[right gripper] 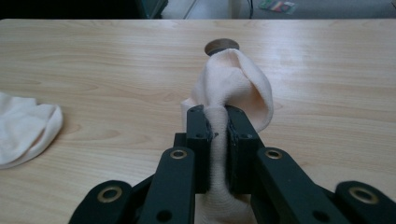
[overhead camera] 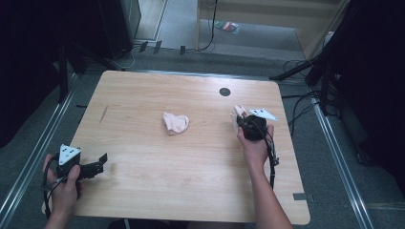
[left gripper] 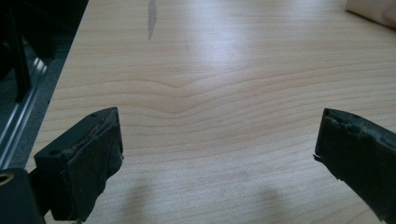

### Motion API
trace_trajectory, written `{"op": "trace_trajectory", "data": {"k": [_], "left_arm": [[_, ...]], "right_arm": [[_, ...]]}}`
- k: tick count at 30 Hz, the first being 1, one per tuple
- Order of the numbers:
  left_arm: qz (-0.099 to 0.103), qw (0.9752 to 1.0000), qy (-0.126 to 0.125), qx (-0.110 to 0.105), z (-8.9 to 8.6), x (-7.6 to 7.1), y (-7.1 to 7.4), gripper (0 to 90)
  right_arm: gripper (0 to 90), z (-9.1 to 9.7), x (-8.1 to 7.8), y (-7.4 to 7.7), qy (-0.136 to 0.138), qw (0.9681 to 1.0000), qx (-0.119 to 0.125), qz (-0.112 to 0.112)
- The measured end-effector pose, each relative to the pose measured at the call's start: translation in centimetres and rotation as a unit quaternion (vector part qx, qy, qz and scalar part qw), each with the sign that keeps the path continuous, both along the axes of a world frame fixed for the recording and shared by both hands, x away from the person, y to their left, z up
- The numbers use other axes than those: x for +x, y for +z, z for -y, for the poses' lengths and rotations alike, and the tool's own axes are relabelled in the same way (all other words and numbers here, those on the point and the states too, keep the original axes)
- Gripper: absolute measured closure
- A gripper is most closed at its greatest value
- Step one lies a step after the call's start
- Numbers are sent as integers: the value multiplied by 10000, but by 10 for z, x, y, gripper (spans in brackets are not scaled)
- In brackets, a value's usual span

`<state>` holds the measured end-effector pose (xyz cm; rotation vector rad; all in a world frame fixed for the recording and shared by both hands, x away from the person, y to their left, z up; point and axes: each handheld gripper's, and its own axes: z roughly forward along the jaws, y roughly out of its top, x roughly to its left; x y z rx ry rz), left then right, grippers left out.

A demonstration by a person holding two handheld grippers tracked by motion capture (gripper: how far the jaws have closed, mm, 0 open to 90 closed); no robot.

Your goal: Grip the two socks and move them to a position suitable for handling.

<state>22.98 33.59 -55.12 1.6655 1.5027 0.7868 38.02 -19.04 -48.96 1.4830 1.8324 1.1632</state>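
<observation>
right gripper (right gripper: 217, 121) clenching pale sock (right gripper: 233, 79) near table's (overhead camera: 191, 171) right edge | left gripper (left gripper: 217, 149) gaping wide, hovering at left edge | second sock (overhead camera: 175, 122) lying mid-table

Black hand-held gripper (right gripper: 217, 140) with brass-ringed screws, trailing cable

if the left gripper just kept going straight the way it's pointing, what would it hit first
Probably nothing soon. The left gripper, open, faces bare table; the loose pale sock lies off to one side of that line, at the left gripper view's top right corner. Depth is hard to judge.
</observation>
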Motion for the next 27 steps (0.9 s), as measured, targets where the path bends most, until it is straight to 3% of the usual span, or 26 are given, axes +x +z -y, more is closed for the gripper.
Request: {"op": "trace_trajectory", "data": {"k": [3,5,7,11,15,17,19,27], "left_arm": [[40,10000,-54,41,3,-1,1,12],[15,9987,-301,-423,3,1,4,13],[-6,9980,-379,-508,4,1,6,13],[157,9982,-409,-401,18,1,17,13],[211,9969,-631,-425,33,1,29,13],[231,9958,-745,-483,42,1,34,13],[223,9929,-1016,-579,56,2,38,12],[238,9895,-1256,-677,89,8,42,12]], "right_arm": [[821,-1,-8,6,47,10000,-21,76],[821,0,-19,14,159,9998,50,114],[821,-1,-22,16,192,9997,70,93],[821,-4,-42,27,317,9993,169,90],[821,-6,-54,33,403,9989,232,93],[821,-9,-62,37,461,9985,269,96],[821,-18,-71,41,653,9972,348,97],[821,-42,-89,45,957,9939,537,93]]}}
